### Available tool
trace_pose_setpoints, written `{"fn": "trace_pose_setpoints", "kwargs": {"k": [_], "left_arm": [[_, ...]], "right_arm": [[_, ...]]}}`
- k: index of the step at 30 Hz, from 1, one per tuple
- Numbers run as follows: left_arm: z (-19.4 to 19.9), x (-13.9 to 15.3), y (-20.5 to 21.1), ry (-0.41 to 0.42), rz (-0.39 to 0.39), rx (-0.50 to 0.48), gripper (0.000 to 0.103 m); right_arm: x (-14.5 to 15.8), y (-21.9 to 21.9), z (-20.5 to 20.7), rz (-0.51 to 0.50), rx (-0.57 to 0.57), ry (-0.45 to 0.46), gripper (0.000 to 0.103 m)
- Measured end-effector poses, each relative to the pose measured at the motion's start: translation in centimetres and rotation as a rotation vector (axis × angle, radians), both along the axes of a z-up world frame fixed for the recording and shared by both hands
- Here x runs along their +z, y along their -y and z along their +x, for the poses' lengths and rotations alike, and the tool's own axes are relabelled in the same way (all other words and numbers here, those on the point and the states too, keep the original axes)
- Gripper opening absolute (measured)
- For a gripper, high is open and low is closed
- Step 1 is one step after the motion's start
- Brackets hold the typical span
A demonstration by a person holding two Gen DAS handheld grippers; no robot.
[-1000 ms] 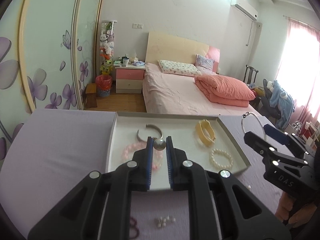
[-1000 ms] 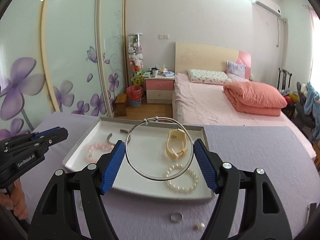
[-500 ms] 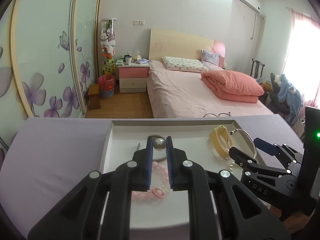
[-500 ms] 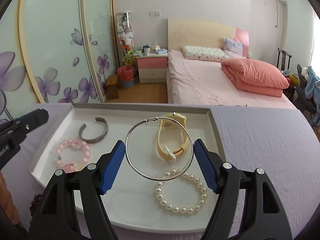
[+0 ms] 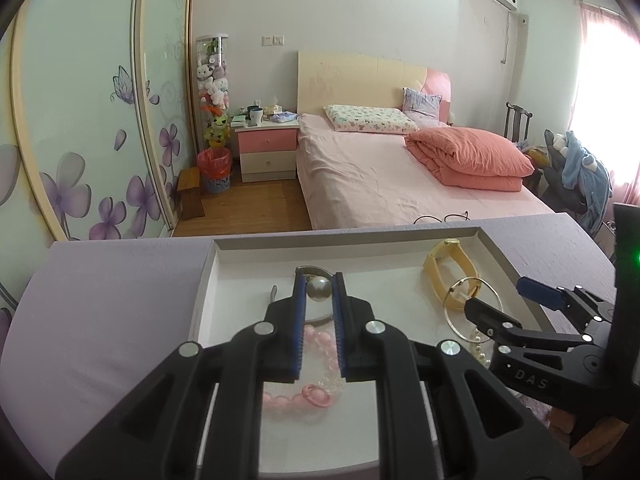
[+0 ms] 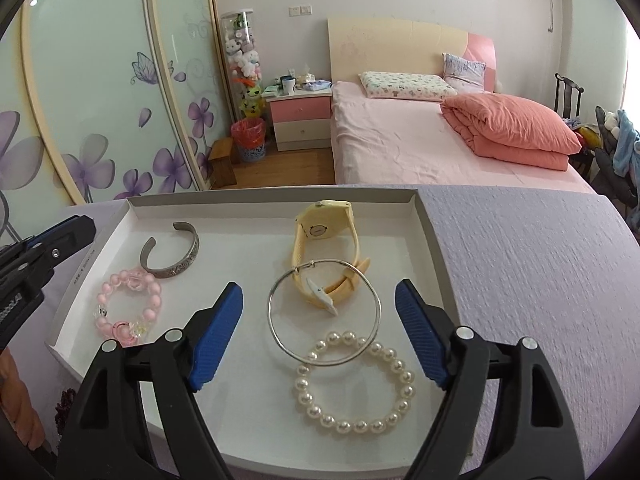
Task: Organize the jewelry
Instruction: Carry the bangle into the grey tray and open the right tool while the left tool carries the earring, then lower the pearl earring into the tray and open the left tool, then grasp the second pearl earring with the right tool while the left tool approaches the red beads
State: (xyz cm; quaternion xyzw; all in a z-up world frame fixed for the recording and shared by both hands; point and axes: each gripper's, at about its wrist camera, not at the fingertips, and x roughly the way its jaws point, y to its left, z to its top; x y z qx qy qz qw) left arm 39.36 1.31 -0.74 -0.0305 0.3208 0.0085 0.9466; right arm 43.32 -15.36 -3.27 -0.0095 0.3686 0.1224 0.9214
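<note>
A white tray (image 6: 424, 240) on the purple table holds a grey cuff (image 6: 176, 258), a pink bead bracelet (image 6: 128, 312), a yellow watch (image 6: 324, 248), a pearl bracelet (image 6: 356, 384) and a thin silver hoop (image 6: 324, 312). The hoop lies on the watch strap and the pearls. My right gripper (image 6: 318, 340) is open, its jaws wide apart on either side of the hoop. My left gripper (image 5: 319, 292) is shut on a silver ball (image 5: 319, 290) and hovers over the tray's left part, above the cuff and the pink beads (image 5: 316, 384).
The tray (image 5: 208, 280) sits near the table's far edge. The right gripper (image 5: 504, 304) shows at the right of the left wrist view. A bed (image 6: 420, 140) and a nightstand (image 6: 300, 120) lie beyond the table. A mirrored wardrobe stands at the left.
My right gripper has opened wider and let go of the silver hoop, which now rests in the tray. Both grippers moved forward and lower over the tray. The left still holds the ball.
</note>
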Motion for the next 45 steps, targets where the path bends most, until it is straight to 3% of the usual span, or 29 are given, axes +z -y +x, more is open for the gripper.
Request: {"fn": "trace_pose_setpoints", "kwargs": {"k": [17,18,19,23,32,45], "left_arm": [[1.1,-0.9,0.1,-0.032,-0.016,0.006,0.015],[1.1,-0.9,-0.1,-0.031,-0.018,0.019,0.022],[1.0,-0.9,-0.2,-0.03,-0.023,0.031,0.035],[0.5,-0.3,-1.0,-0.015,-0.041,0.06,0.039],[-2.2,1.6,-2.8,0.017,-0.041,0.096,0.042],[-9.7,3.8,-5.2,0.06,-0.034,0.116,0.046]], "right_arm": [[-0.2,0.4,-0.6,-0.019,0.017,0.017,0.08],[-0.2,0.5,-0.7,-0.018,0.015,0.016,0.08],[-0.2,0.6,-0.8,-0.017,0.013,0.016,0.08],[0.0,1.2,-1.0,-0.015,0.002,0.015,0.08],[1.2,2.7,-2.5,-0.006,-0.022,0.035,0.08],[3.7,5.4,-7.4,-0.027,-0.048,0.1,0.08]]}}
